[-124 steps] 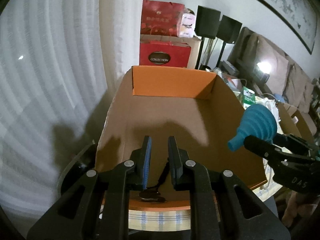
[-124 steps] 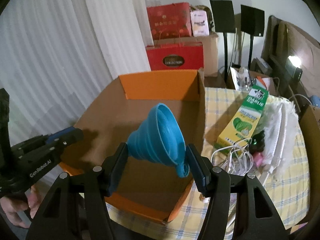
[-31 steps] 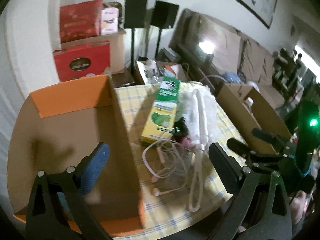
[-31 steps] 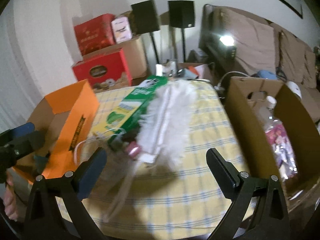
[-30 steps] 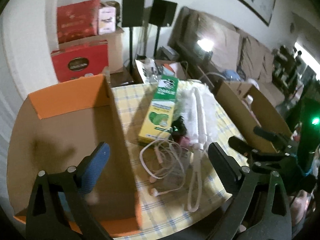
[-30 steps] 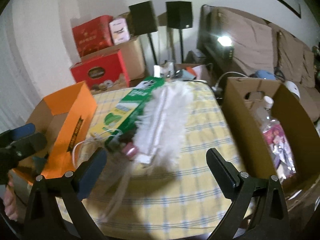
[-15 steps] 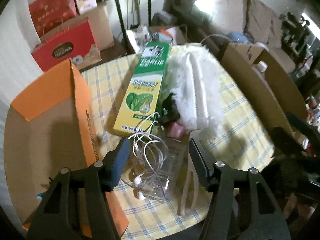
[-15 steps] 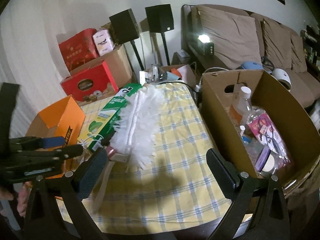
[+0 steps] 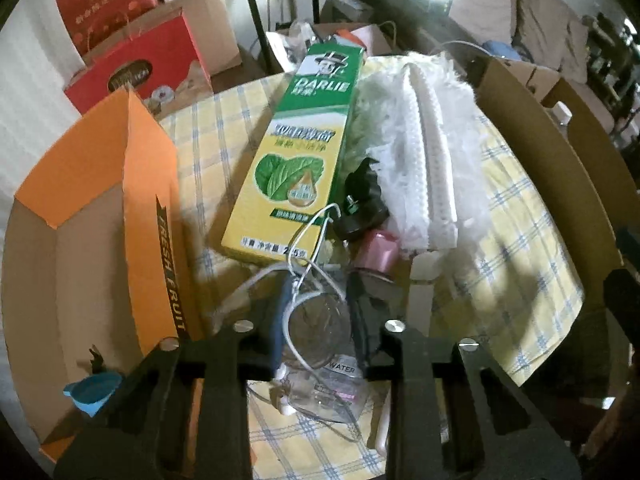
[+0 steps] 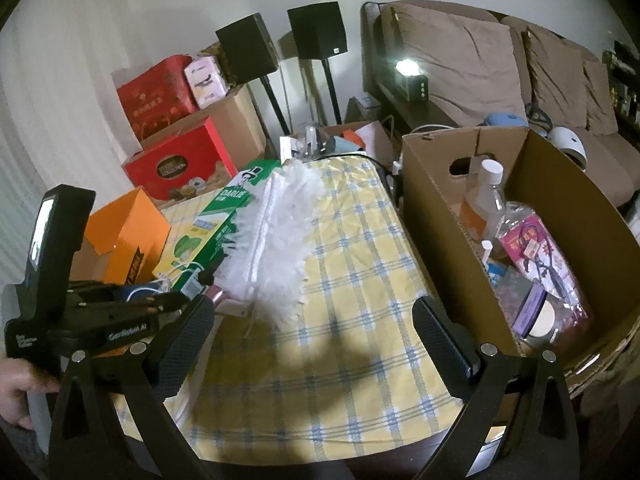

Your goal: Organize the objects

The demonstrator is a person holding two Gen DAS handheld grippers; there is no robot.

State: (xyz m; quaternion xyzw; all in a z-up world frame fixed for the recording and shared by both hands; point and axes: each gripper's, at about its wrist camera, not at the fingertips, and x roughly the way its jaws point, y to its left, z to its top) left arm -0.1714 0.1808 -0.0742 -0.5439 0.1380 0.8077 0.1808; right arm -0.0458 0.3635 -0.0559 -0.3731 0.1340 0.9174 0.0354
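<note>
Your left gripper (image 9: 318,312) has just been closing its jaws, and they now stand narrow on either side of a clear plastic bottle (image 9: 320,344) lying on the worktop (image 9: 516,280) at lower centre of the left wrist view; whether the pads press on it you cannot tell. A tangle of white earphone cable (image 9: 308,264) lies over the bottle and loops between the jaws. Just above it sit a pink cap (image 9: 376,250) and a small black object (image 9: 360,204), and beyond them a green and yellow toothpaste box (image 9: 296,156) lies flat, with a white fluffy duster (image 9: 420,148) along its right side. At the left of that view stands the orange cardboard box (image 9: 148,184), with a blue funnel (image 9: 94,394) inside at its lower left corner.

Your right gripper (image 10: 316,344) hangs over the bare checked cloth, its jaws wide apart with nothing between them. At the right of its view a brown cardboard box (image 10: 436,200) holds bottles and packets. A hand (image 10: 18,388) shows at the lower left edge, behind the left gripper.
</note>
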